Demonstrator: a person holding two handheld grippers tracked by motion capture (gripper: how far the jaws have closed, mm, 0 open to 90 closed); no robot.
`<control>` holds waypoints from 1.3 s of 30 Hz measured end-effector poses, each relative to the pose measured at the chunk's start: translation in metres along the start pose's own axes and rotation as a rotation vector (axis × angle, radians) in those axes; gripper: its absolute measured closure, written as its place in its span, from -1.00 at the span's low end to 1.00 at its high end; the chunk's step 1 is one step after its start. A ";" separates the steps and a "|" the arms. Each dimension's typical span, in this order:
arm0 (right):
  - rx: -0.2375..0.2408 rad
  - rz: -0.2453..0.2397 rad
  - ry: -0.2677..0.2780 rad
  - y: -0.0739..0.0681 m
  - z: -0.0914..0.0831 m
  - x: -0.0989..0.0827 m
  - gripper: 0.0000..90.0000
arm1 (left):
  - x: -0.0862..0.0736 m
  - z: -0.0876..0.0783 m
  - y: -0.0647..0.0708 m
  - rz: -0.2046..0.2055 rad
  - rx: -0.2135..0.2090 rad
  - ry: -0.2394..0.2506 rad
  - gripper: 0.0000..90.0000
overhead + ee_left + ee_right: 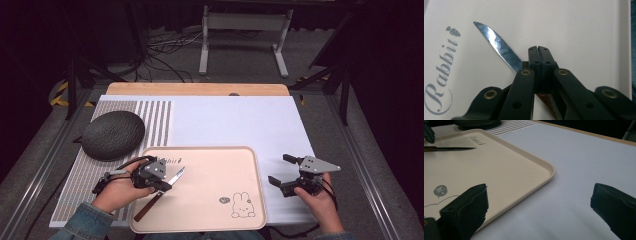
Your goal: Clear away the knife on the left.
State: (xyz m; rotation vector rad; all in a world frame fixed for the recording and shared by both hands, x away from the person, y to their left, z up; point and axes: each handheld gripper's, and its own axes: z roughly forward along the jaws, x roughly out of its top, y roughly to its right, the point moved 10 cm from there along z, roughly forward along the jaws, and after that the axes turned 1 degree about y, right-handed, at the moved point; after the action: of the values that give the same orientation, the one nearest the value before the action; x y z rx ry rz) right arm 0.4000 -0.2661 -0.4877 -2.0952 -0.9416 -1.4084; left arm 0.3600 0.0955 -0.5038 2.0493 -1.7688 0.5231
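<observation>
Knife on tray, left fingers clamped at its handle–blade junction.

Knife [161, 189] lies diagonally on the pink tray [220, 170], wooden handle near, serrated tip pointing far-right. Left gripper [539, 53] fingers pressed together on the knife just behind the blade. Right gripper [284, 174] fingers spread wide, grasping nothing, above the table [240, 120] beside the tray.

Denim sleeves [82, 221], black brass-riveted claws [539, 53]
</observation>
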 end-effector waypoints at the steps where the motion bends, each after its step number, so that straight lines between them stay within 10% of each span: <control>1: 0.000 0.000 0.000 0.000 0.000 0.000 -0.96 | 0.000 0.002 0.000 0.004 -0.001 -0.002 1.00; 39: 0.005 -0.001 -0.017 0.000 0.002 -0.003 -0.95 | -0.013 0.015 -0.001 -0.006 -0.013 -0.078 1.00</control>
State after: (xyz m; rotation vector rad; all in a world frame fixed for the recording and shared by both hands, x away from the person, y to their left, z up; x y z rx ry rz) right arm 0.4005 -0.2660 -0.4916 -2.1060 -0.9521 -1.3894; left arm 0.3597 0.0991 -0.5238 2.0922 -1.8050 0.4340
